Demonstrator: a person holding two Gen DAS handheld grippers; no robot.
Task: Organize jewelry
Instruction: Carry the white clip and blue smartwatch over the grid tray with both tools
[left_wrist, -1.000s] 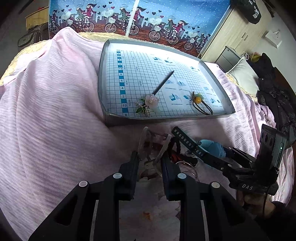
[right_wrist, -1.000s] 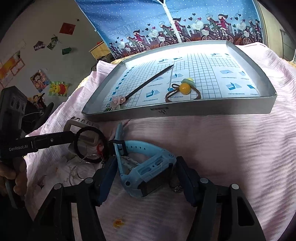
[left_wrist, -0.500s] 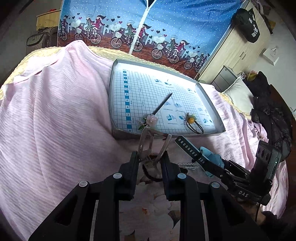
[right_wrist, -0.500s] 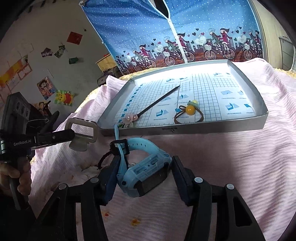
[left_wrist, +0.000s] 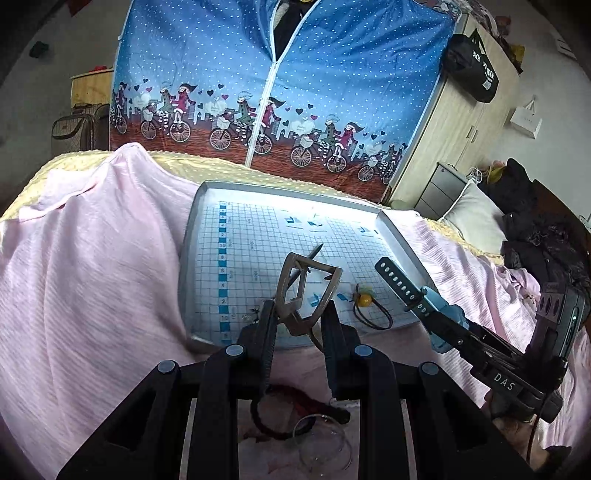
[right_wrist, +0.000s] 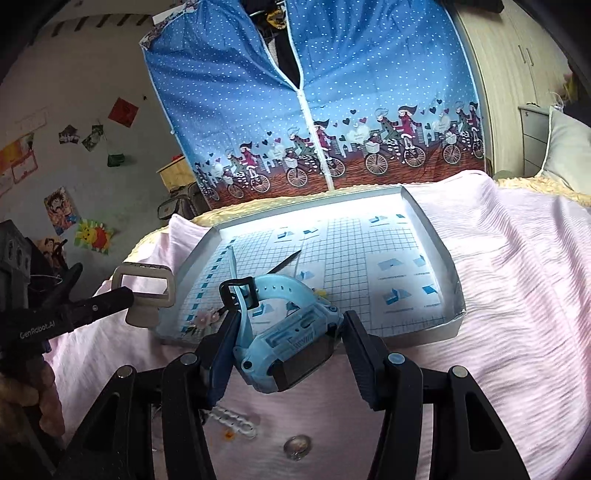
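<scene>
Both tongs risen, gripping clip (left_wrist: 305, 295), watch (right_wrist: 291, 338)

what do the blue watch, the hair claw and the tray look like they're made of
Blue watch: matte light-blue plastic case with a bendy, probably silicone strap that curls, and a dark glossy screen.
Hair claw: greyish translucent plastic by the look; light passes through its open frame.
Tray: grey walls, likely thin metal or card, cannot tell; printed grid paper lines the floor.

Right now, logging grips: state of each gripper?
Left gripper: shut on beige rectangular hair clip.
Right gripper: shut on light-blue plastic smartwatch.
</scene>
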